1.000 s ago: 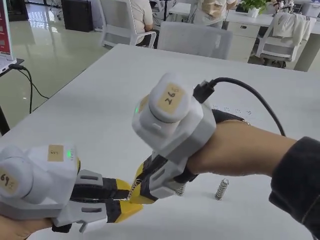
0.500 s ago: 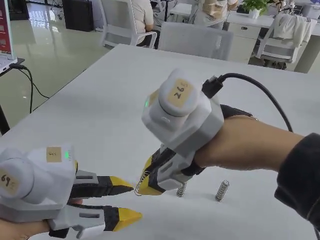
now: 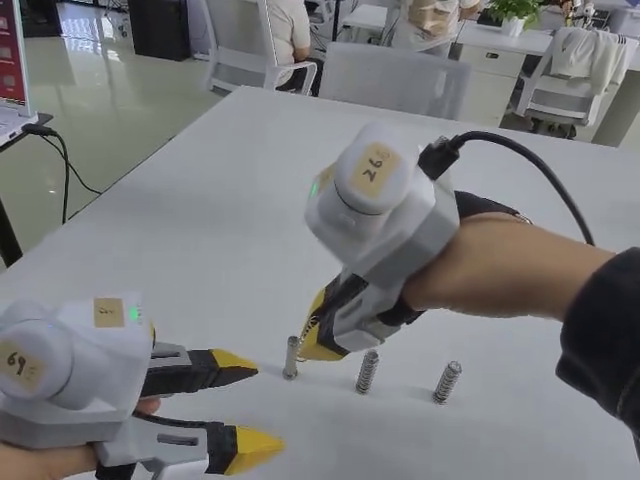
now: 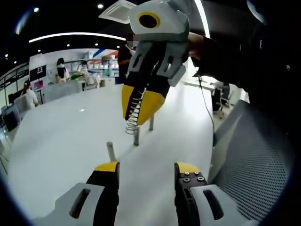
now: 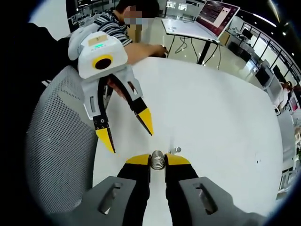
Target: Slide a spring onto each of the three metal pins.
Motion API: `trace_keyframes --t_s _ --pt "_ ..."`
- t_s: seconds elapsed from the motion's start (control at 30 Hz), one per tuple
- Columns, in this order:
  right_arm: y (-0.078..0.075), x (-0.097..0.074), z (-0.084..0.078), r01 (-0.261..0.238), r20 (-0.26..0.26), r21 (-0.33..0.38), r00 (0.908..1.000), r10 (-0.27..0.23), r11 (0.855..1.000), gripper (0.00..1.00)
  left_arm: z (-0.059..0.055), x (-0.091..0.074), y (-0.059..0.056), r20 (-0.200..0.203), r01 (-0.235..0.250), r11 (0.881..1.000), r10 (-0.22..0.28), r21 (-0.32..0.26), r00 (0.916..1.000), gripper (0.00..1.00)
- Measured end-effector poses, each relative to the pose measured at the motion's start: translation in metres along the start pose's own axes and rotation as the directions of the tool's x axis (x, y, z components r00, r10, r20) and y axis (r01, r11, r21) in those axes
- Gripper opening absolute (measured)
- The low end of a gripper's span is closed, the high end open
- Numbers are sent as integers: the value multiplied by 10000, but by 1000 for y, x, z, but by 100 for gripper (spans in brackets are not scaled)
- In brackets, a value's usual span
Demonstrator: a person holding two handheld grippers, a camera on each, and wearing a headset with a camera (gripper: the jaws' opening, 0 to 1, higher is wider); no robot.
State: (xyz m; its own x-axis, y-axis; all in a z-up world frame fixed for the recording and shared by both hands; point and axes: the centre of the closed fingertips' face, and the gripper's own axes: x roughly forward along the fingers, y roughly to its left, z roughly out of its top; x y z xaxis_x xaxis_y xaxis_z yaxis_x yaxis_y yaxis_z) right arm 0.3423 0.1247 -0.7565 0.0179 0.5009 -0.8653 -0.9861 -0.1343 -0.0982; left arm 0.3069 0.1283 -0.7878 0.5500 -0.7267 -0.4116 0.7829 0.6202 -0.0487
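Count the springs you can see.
3. One spring is clamped in the right gripper, above the bare pin. Two stand on the table right of that pin in the head view, one nearer, one farther.

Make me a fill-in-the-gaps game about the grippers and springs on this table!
1. The right gripper is shut on a ___.
2. The left gripper has its jaws ___.
3. In the head view, right of the bare pin, ___ springs stand on the table.
4. The grippers' tips are coloured ___.
Missing words: spring; open; two; yellow.
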Motion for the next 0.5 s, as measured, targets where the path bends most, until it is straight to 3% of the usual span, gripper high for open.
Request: trace_keyframes --t_s 0.27,0.5 --pt "-14 1 -1 268 -101 -6 9996 -268 9996 8 -5 -1 6 -29 -261 9992 260 -307 9997 50" --pt "-22 6 -2 431 -237 -144 9988 -435 9990 8 -9 -1 11 -188 -559 9971 550 -512 9983 65"
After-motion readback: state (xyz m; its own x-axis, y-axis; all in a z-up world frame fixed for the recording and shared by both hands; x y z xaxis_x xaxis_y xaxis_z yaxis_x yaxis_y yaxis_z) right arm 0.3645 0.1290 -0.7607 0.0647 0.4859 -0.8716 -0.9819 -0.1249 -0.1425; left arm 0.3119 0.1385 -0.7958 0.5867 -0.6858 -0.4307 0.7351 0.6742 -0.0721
